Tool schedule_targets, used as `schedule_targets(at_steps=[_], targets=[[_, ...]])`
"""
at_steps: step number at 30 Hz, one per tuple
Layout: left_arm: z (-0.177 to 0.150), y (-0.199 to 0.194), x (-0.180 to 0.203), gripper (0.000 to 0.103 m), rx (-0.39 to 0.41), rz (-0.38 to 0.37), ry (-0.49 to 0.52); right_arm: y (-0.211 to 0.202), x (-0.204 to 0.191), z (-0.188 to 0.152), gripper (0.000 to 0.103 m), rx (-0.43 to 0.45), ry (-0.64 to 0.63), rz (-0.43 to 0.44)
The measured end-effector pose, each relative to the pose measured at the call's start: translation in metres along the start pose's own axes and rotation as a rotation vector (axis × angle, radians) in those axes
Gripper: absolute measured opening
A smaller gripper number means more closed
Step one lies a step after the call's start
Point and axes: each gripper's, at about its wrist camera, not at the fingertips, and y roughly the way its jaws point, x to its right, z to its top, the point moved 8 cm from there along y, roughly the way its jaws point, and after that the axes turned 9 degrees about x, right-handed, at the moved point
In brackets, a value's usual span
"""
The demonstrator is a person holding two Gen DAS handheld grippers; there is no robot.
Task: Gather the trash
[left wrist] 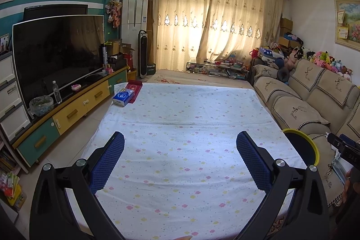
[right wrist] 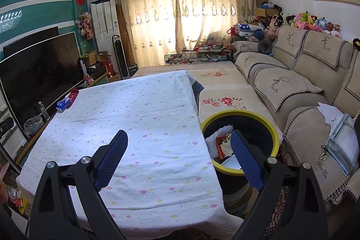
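A low surface draped in a white cotton cloth printed with small pink and yellow clouds is seen from both wrist views, its fabric lying mostly flat with a few shallow creases. The left gripper is held above the near part of the cloth with its two fingers, padded in dark blue dimpled rubber on black plastic arms, spread wide and nothing between them. The right gripper is likewise spread wide and empty, its left finger over the cloth and its right finger over the round dark-blue bin with a yellow rim, which stands on the floor just beside the surface's right edge, between it and the beige fabric sofa with deer-embroidered covers. Inside the bin are seen a white foam mesh sleeve and a crumpled red-and-yellow printed wrapper, lying against each other (a pale flat piece lower down cannot be identified). At the far left corner of the surface a blue-and-white rectangular tissue pack rests partly on a flat red cloth-like item. On the sofa seat to the right, torn white paper and a shiny transparent plastic bag are lying. A large black flat-screen television stands on a long teal-and-yellow cabinet, with a clear plastic bottle in front of it.
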Motion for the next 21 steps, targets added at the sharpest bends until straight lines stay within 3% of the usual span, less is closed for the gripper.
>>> schedule_targets(at_steps=[21], targets=[[-0.0011,0.0016,0.0018,0.098,-0.003,-0.008,0.008,0.0021,0.0033,-0.0041,0.089,-0.001,0.012,-0.003]])
